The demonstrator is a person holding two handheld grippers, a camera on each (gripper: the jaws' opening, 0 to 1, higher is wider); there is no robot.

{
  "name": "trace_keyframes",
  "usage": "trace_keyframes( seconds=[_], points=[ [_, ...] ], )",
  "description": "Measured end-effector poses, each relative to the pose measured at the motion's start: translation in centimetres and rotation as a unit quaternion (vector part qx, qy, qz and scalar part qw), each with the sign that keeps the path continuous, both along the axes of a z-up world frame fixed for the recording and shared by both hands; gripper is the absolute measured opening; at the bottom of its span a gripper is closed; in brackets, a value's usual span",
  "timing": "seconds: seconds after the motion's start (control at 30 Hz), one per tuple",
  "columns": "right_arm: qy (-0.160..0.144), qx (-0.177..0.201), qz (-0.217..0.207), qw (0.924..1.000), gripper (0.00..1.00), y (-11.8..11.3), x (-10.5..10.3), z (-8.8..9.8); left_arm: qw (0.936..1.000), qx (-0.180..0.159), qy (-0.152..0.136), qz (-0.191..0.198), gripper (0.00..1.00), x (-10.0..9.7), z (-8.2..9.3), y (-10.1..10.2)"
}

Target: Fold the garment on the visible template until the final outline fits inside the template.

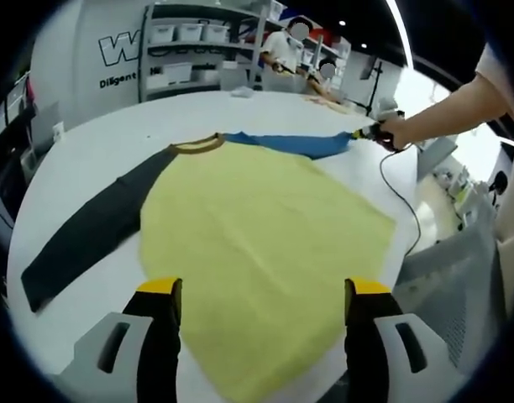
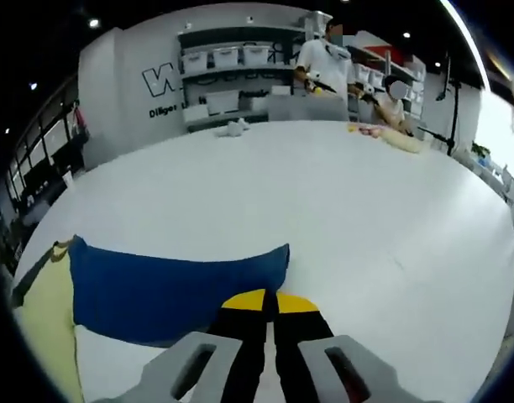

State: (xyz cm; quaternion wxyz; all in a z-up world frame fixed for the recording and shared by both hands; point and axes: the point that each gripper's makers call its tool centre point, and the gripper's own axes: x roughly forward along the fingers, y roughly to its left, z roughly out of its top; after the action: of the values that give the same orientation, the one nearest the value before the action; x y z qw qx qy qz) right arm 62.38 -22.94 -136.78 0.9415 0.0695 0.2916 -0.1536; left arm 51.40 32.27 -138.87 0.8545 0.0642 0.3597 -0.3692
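Note:
A long-sleeved shirt lies flat on the white table (image 1: 89, 134): yellow body (image 1: 257, 235), dark left sleeve (image 1: 89, 227), brown collar (image 1: 198, 145), blue right sleeve (image 1: 291, 144). My left gripper (image 1: 264, 288) stands open above the yellow hem, with nothing between its yellow-tipped fingers (image 1: 160, 287). In the left gripper view the right gripper (image 1: 370, 133), held by a person's hand (image 1: 398, 130), pinches the end of the blue sleeve. In the right gripper view my right gripper (image 2: 270, 298) is shut on the cuff edge of the blue sleeve (image 2: 165, 290), and the yellow body (image 2: 47, 327) lies to the left.
A black cable (image 1: 400, 193) hangs from the right gripper over the table's right edge. Shelves with white bins (image 2: 228, 59) line the back wall. Two people (image 2: 324, 54) stand at the far side by a yellowish cloth (image 2: 391, 134). A small white object (image 2: 234, 128) lies far off.

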Motion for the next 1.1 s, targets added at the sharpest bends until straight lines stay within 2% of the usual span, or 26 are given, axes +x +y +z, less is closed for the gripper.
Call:
trace_keyframes(
  seconds=[0.07, 0.1, 0.13, 0.33, 0.53, 0.63, 0.83, 0.93, 1.0, 1.03, 1.1],
  points=[
    [-0.022, -0.005, 0.010, 0.9997, 0.00, 0.6, 0.6, 1.6, 1.0000, 0.000, 0.001, 0.001, 0.84, 0.0, -0.1, 0.0],
    [-0.023, -0.009, 0.014, 0.9996, 0.00, 0.7, 0.7, 1.9, 1.0000, -0.001, 0.001, 0.002, 0.85, 0.0, -0.2, 0.0],
    [-0.037, -0.016, 0.025, 0.9989, 0.00, 1.5, 1.2, 3.4, 1.0000, -0.003, 0.005, 0.006, 0.86, 0.0, -0.4, 0.0],
    [-0.081, -0.038, 0.066, 0.9938, 0.00, 4.2, 3.2, 8.1, 0.9998, -0.011, 0.004, 0.016, 0.92, -0.2, -0.4, 0.1],
    [-0.118, -0.068, 0.132, 0.9819, 0.00, 8.1, 5.4, 12.4, 0.9996, -0.021, -0.004, 0.016, 0.99, -0.6, -0.2, 0.1],
    [-0.138, -0.082, 0.168, 0.9728, 0.00, 10.8, 6.3, 14.8, 0.9995, -0.026, -0.008, 0.012, 0.99, -1.0, 0.0, 0.0],
    [-0.158, -0.109, 0.240, 0.9516, 0.00, 16.5, 7.7, 18.0, 0.9994, -0.029, -0.015, 0.011, 0.99, -1.5, 0.3, 0.3],
    [-0.164, -0.108, 0.265, 0.9439, 0.00, 19.4, 8.1, 18.9, 0.9992, -0.032, -0.019, 0.016, 0.99, -1.7, 0.5, 0.6],
    [-0.166, -0.121, 0.296, 0.9330, 0.00, 21.7, 8.5, 19.4, 0.9990, -0.034, -0.023, 0.019, 0.99, -1.7, 0.7, 0.8],
    [-0.166, -0.118, 0.300, 0.9318, 0.00, 22.6, 8.6, 19.5, 0.9989, -0.035, -0.024, 0.021, 0.99, -1.7, 0.8, 0.9],
    [-0.172, -0.112, 0.321, 0.9246, 0.00, 24.9, 9.0, 19.7, 0.9987, -0.037, -0.026, 0.025, 0.99, -1.8, 0.9, 1.1]
  ],
)
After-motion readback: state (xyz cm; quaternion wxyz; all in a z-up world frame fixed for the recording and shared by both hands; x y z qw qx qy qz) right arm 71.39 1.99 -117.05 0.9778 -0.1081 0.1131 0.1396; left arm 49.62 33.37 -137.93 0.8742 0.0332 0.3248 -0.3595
